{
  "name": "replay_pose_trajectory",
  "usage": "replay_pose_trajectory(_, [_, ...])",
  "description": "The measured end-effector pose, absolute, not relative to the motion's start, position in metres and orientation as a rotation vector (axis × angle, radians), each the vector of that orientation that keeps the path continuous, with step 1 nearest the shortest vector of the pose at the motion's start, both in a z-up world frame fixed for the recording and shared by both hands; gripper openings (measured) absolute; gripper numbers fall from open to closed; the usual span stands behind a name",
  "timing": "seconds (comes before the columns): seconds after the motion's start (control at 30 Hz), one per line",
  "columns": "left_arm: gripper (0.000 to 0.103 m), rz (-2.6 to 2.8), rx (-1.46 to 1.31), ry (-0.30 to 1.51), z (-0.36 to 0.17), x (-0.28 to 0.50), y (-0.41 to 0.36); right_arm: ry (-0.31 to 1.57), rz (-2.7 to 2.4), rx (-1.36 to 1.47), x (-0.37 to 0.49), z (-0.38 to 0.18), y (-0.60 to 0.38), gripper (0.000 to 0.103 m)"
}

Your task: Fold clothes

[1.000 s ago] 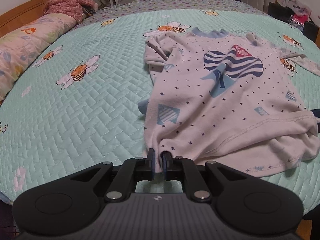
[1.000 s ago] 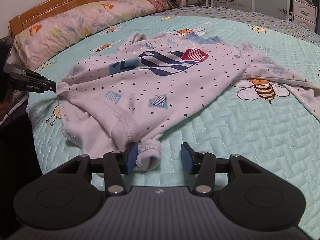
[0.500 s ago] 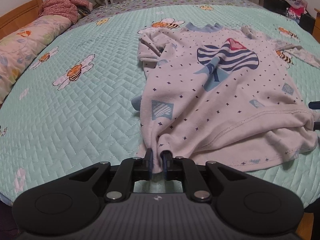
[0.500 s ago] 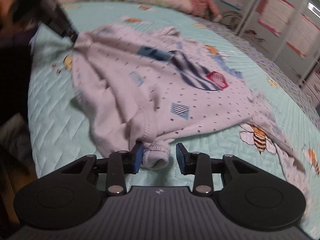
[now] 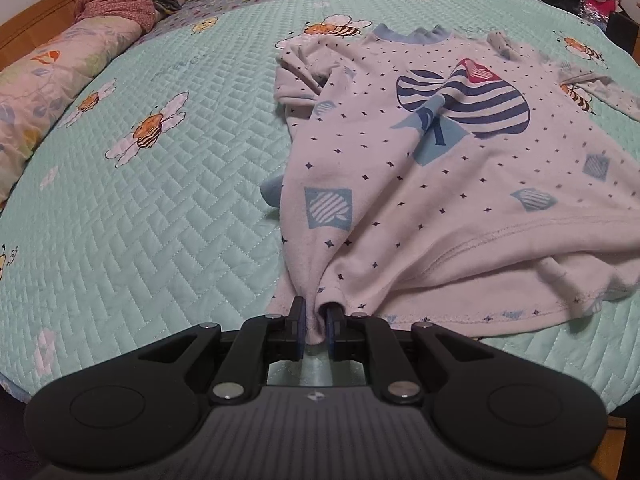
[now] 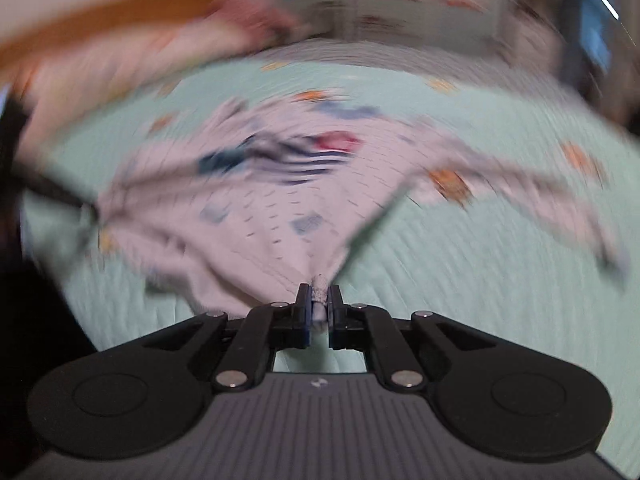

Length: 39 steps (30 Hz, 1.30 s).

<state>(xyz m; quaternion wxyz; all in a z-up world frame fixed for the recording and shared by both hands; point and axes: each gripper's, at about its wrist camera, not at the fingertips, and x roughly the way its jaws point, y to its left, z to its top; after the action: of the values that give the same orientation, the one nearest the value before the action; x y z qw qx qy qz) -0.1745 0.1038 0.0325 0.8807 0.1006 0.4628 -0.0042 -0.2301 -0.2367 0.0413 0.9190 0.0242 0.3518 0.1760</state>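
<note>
A pale, dotted shirt (image 5: 420, 168) with a striped heart print lies spread on the mint quilted bed (image 5: 160, 208), its blue collar toward the far side. The left gripper (image 5: 314, 322) has its fingers clenched on a bunched corner of the hem, the cloth pulled into a taut ridge. The right gripper (image 6: 319, 312) likewise pinches a gathered fold of the shirt (image 6: 280, 200) between nearly closed fingers. The left view is sharp and shows a floral pillow (image 5: 48, 80) and a red bundle of clothing (image 5: 120, 4) by the wooden headboard (image 5: 36, 20); the right view is heavily blurred, showing a dark shape at the shirt's left corner that cannot be made out.
</note>
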Motion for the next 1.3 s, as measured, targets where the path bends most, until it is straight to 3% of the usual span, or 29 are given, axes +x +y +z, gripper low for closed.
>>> replay_pose_trajectory(0.07, [0.009, -0.011, 0.214, 0.963, 0.032, -0.175, 0.103, 0.769, 0.327, 0.203, -0.235, 0.034, -0.259, 0.003])
replay_pose_trajectory(0.27, [0.009, -0.018, 0.226, 0.959, 0.031, -0.176, 0.1, 0.851, 0.223, 0.361, -0.255, 0.006, -0.288, 0.003])
replay_pose_trajectory(0.43, [0.01, -0.02, 0.234, 0.959, 0.031, -0.177, 0.099, 0.772, 0.254, 0.193, -0.252, 0.034, -0.266, 0.01])
replay_pose_trajectory(0.53, [0.01, -0.017, 0.23, 0.964, 0.03, -0.178, 0.1, 0.704, 0.302, 0.101, -0.235, 0.051, -0.248, 0.03])
replay_pose_trajectory(0.67, [0.016, -0.008, 0.231, 0.968, 0.028, -0.179, 0.101, 0.707, 0.388, 0.082, -0.212, 0.049, -0.233, 0.035])
replay_pose_trajectory(0.8, [0.033, 0.011, 0.224, 0.966, 0.028, -0.179, 0.106, 0.883, 0.386, -0.009, -0.216, 0.021, -0.224, 0.035])
replay_pose_trajectory(1.03, [0.035, -0.001, 0.192, 0.965, 0.03, -0.185, 0.109, 0.843, 0.409, -0.065, -0.248, 0.037, -0.235, 0.035])
replay_pose_trajectory(1.3, [0.039, -0.031, 0.195, 0.968, 0.034, -0.196, 0.103, 0.759, 0.528, -0.211, -0.192, 0.044, -0.197, 0.036])
